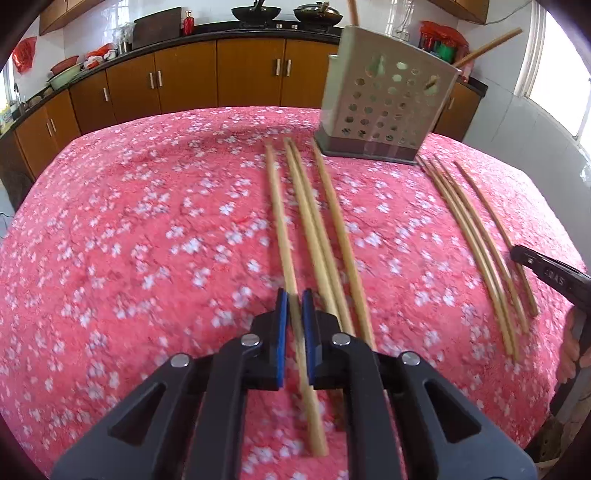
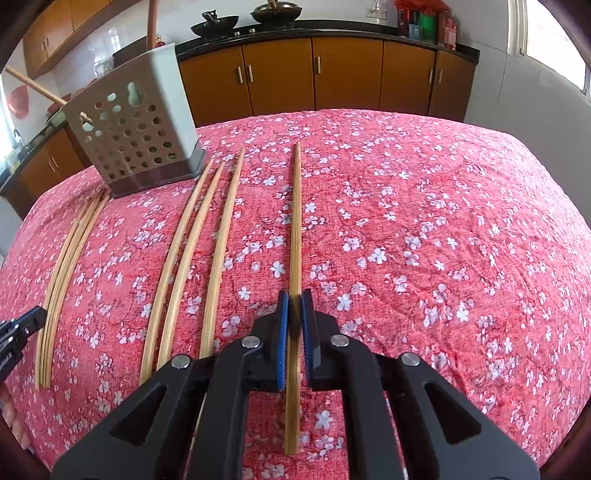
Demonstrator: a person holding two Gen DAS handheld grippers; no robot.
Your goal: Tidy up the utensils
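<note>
Several wooden chopsticks lie lengthwise on a pink flowered tablecloth [image 1: 147,221]. A grey perforated utensil holder [image 1: 384,107] stands at the far side and holds two chopsticks; it also shows in the right wrist view [image 2: 136,133]. My left gripper [image 1: 294,306] is shut on one chopstick [image 1: 280,221] of the left group. My right gripper [image 2: 294,306] is shut on a single chopstick [image 2: 296,221] lying right of three others [image 2: 199,240]. The left gripper's tip also shows in the right wrist view [image 2: 22,325], and the right gripper's in the left wrist view [image 1: 546,269].
Brown kitchen cabinets [image 1: 251,74] with a dark counter run behind the table, with woks [image 1: 255,13] on the stove. A window is at the right. The table edge [image 2: 554,206] curves close on the right.
</note>
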